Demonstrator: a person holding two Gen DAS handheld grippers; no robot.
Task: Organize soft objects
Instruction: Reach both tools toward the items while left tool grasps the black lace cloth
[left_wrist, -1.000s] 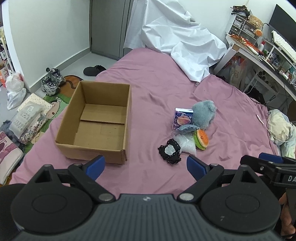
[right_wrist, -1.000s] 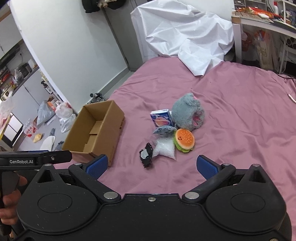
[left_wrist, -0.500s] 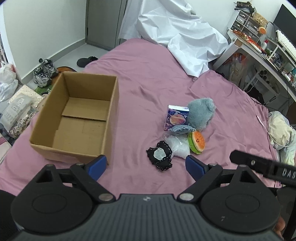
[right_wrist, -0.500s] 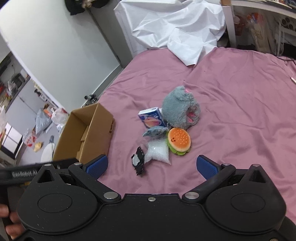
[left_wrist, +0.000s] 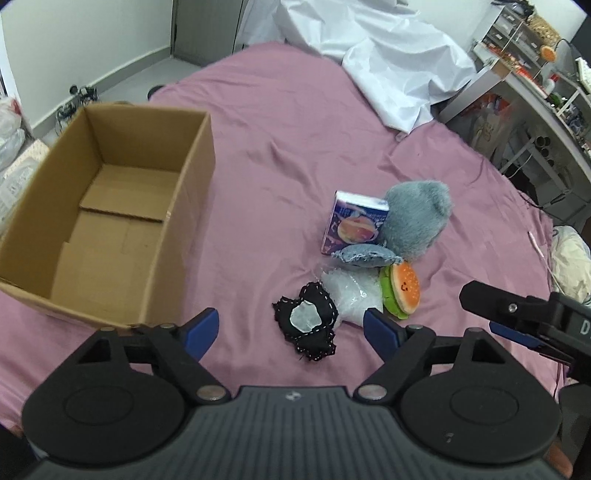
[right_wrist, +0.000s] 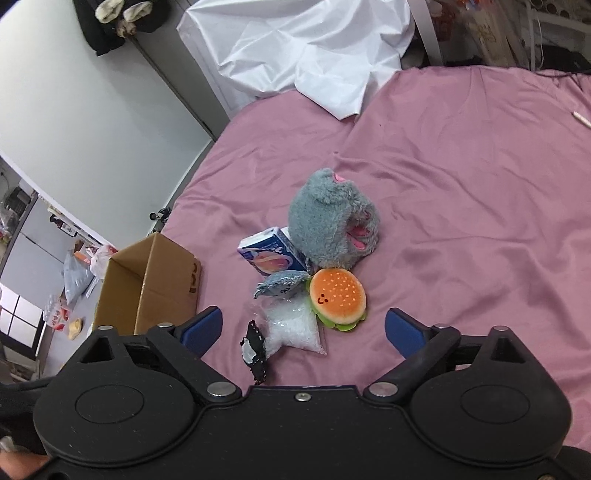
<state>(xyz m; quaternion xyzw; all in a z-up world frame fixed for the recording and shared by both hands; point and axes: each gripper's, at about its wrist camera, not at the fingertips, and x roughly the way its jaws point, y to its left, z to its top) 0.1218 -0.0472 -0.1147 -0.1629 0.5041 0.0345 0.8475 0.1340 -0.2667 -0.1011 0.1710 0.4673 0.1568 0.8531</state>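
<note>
Left wrist view: left gripper (left_wrist: 291, 328) jaws wide, just been narrowing, black pouch (left_wrist: 306, 320) between, untouched. Right gripper (right_wrist: 303, 329) jaws wide, narrowing, clear bag (right_wrist: 293, 328) between, ungripped.

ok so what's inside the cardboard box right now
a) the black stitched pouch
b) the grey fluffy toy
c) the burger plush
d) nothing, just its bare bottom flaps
d: the left wrist view looks straight into the cardboard box and shows only its bottom flaps, while the burger plush, grey fluffy toy and black stitched pouch all lie outside it on the pink bedsheet.
</note>
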